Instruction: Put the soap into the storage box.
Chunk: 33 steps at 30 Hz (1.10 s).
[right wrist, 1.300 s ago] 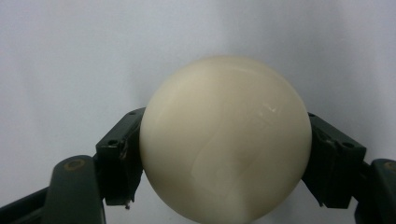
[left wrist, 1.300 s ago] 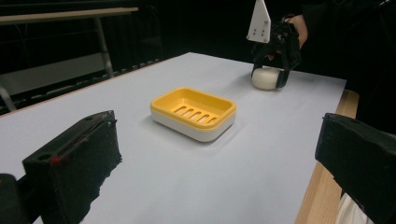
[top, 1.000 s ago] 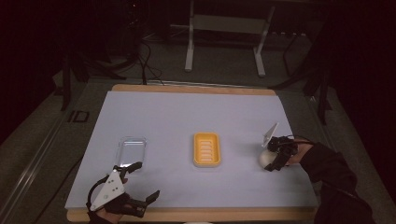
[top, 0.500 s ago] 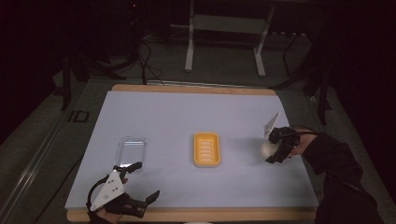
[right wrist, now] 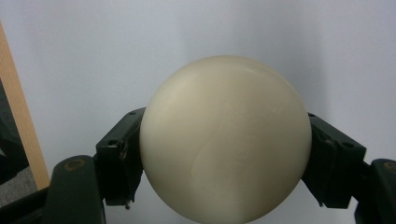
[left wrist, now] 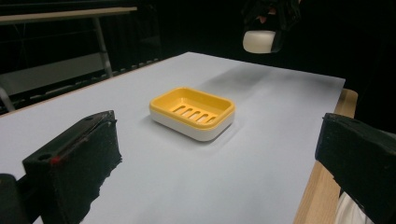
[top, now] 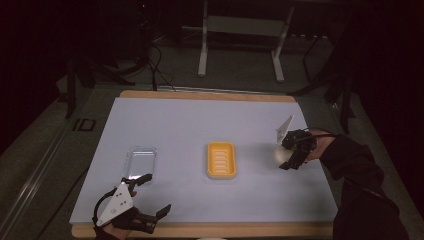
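The right gripper [top: 292, 155] is clamping the soap [right wrist: 225, 140] above the table's [top: 200, 120] right edge; being rounded, it could be slipping out before reaching the dish [top: 221, 159]. The left gripper [top: 150, 197] is resting open.

A wooden-edged table [top: 300, 230] with a pale blue-white sheet carries two things — a yellow slotted plastic soap dish [top: 221, 160] and a clear plastic lid [top: 140, 161].

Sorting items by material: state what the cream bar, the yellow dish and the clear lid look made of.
Cream bar: likely soap, smooth and matte, faint sheen, rounded edges.
Yellow dish: looks like glossy moulded plastic, a slotted yellow tray on a white base.
Clear lid: apparently transparent plastic; the table shows through.
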Motion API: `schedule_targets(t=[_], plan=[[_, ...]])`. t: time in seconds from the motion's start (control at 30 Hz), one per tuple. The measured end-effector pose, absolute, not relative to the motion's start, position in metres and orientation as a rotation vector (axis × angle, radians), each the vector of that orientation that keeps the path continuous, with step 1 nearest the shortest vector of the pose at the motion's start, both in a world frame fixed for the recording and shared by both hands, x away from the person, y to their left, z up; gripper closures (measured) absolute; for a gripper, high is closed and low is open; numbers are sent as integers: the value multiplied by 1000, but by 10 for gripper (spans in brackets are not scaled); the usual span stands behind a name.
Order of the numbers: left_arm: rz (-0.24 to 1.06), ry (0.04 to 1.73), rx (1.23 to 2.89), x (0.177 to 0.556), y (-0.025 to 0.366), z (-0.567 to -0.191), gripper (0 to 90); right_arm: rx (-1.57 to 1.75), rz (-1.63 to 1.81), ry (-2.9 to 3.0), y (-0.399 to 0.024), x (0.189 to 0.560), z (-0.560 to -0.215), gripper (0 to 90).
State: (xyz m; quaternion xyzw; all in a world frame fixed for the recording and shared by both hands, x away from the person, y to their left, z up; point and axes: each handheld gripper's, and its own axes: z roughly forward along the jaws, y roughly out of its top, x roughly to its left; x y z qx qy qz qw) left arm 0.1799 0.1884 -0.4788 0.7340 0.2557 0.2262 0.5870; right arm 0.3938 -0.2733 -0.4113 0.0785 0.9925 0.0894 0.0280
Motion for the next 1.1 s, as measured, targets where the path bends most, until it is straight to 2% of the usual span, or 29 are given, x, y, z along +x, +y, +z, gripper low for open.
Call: schedule_targets(t=[1.1], plan=[[519, 589, 1722, 180, 188, -479, 0, 1, 286, 3034, -203, 398, -394, 248]])
